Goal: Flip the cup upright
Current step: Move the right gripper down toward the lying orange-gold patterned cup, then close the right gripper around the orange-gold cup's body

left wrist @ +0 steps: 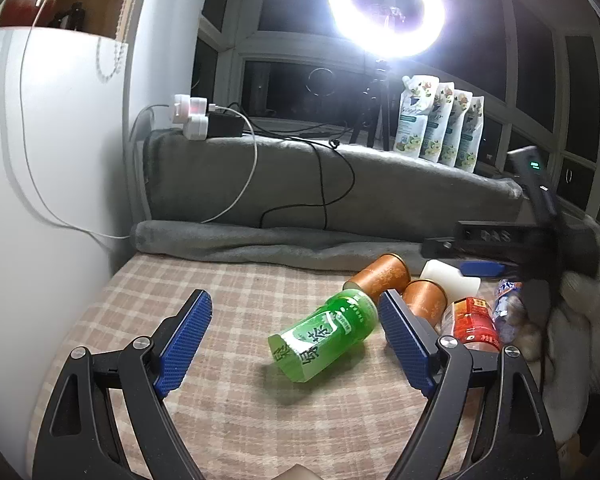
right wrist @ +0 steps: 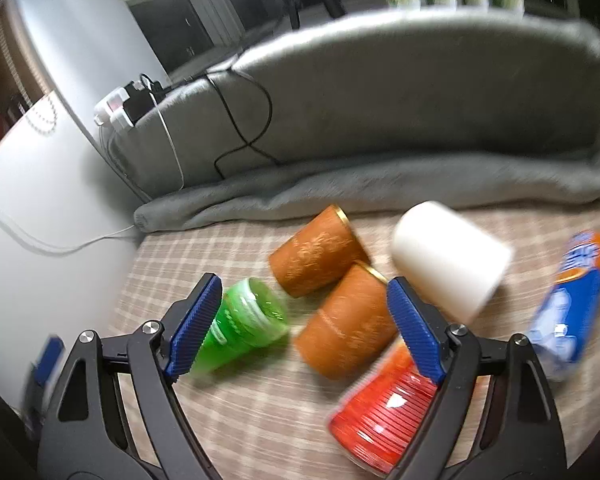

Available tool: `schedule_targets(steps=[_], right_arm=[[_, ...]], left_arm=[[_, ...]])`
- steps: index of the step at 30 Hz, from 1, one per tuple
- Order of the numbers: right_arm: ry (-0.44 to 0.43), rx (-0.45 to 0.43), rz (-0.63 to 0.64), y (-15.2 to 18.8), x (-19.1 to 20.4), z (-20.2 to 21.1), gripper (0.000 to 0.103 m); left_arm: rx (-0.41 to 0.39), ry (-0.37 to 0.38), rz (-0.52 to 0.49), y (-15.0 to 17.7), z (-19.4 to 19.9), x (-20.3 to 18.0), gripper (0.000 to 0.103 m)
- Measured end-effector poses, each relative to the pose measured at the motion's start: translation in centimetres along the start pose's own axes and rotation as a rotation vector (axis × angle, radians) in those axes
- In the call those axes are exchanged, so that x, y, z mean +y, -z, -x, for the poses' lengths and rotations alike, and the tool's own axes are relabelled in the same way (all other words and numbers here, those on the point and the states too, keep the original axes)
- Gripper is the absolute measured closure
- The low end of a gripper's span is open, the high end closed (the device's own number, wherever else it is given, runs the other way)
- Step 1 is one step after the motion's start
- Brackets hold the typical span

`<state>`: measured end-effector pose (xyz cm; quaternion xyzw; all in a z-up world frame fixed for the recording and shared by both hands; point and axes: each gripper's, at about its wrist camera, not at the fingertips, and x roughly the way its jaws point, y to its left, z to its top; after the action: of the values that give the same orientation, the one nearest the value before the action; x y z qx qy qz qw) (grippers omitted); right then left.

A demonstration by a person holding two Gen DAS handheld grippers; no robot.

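Several cups lie on their sides on a checked cloth (left wrist: 228, 412). A green cup (left wrist: 326, 330) lies between the open jaws of my left gripper (left wrist: 296, 308); it also shows in the right wrist view (right wrist: 248, 324). Two orange cups (right wrist: 320, 256) (right wrist: 346, 324) lie side by side, seen also in the left wrist view (left wrist: 380, 276) (left wrist: 424, 300). A white cup (right wrist: 448, 258) lies behind them. A red cup (right wrist: 384, 404) lies under the right finger of my open right gripper (right wrist: 304, 304), which hovers over the orange cups. The right wrist view is blurred.
A blue-and-orange bottle (right wrist: 572, 300) lies at the right. A rolled grey blanket (left wrist: 260, 240) borders the cloth's far edge. Cables (left wrist: 324, 184), a power strip (left wrist: 192, 116), refill pouches (left wrist: 440, 120) and a ring light (left wrist: 384, 4) stand behind. A white appliance (left wrist: 40, 200) is at the left.
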<state>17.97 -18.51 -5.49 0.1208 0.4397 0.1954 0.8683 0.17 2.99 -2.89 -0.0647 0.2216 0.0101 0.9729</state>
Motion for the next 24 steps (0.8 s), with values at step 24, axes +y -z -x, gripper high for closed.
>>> schedule_targets(steps=[24], right_arm=[[0.165, 0.251, -0.306, -4.8, 0.3, -11.7, 0.037]], left_arm=[[0.023, 0.018, 0.093, 1.8, -0.5, 4.3, 0.018]])
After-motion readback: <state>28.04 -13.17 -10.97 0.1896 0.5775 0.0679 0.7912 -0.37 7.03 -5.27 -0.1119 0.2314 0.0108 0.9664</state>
